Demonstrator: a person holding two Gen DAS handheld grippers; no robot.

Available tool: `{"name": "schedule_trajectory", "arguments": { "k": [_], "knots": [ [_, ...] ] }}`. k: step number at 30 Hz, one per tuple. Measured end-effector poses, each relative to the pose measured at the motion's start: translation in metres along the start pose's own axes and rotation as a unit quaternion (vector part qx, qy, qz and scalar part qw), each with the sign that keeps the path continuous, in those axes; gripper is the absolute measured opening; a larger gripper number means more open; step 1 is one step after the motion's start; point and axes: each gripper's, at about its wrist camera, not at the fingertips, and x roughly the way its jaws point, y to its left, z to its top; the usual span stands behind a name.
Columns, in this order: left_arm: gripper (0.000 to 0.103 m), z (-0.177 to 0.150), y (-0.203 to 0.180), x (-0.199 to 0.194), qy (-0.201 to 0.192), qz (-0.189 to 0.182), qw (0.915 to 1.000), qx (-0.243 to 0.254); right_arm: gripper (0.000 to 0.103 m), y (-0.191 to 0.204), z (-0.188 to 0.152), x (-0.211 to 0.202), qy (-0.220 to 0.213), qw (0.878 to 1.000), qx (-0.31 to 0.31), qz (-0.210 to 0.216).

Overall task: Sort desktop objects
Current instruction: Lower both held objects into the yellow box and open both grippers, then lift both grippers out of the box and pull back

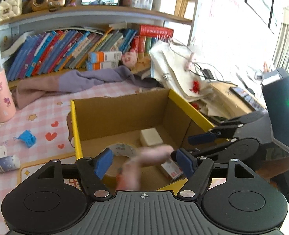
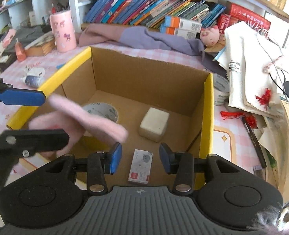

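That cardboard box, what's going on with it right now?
A person with a gripper in each hand is sorting desk clutter into the cardboard box. The left gripper is open, and a blurred pink fuzzy item sits between its jaws above the box, apparently dropping. The right gripper is open and empty over the box. Inside lie a tape roll, a white block and a small card box.

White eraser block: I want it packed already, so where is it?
The white eraser block lies on the cardboard box floor, right of the tape roll.
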Motion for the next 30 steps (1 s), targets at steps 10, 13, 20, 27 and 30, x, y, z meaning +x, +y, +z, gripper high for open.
{"name": "schedule_trajectory", "arguments": {
  "k": [10, 13, 20, 27, 30],
  "knots": [
    [0.074, -0.011, 0.007, -0.025, -0.018, -0.003, 0.9997, -0.017, 0.043, 0.007, -0.012, -0.038, -0.049, 0.998, 0.039, -0.029],
    [0.075, -0.015, 0.009, -0.031, -0.017, -0.006, 0.9997, -0.017, 0.043, 0.009, -0.016, -0.048, -0.063, 0.996, 0.055, -0.038],
    [0.075, -0.022, 0.018, -0.045, -0.021, -0.010, 0.9995, -0.021, 0.043, 0.021, -0.026, -0.061, -0.083, 0.991, 0.080, -0.063],
    [0.075, -0.033, 0.031, -0.059, -0.023, -0.005, 0.9994, -0.024, 0.044, 0.043, -0.037, -0.074, -0.095, 0.987, 0.097, -0.091],
    [0.075, -0.039, 0.038, -0.064, -0.022, -0.006, 0.9994, -0.024, 0.044, 0.053, -0.044, -0.078, -0.095, 0.985, 0.107, -0.099]
  ]
}}
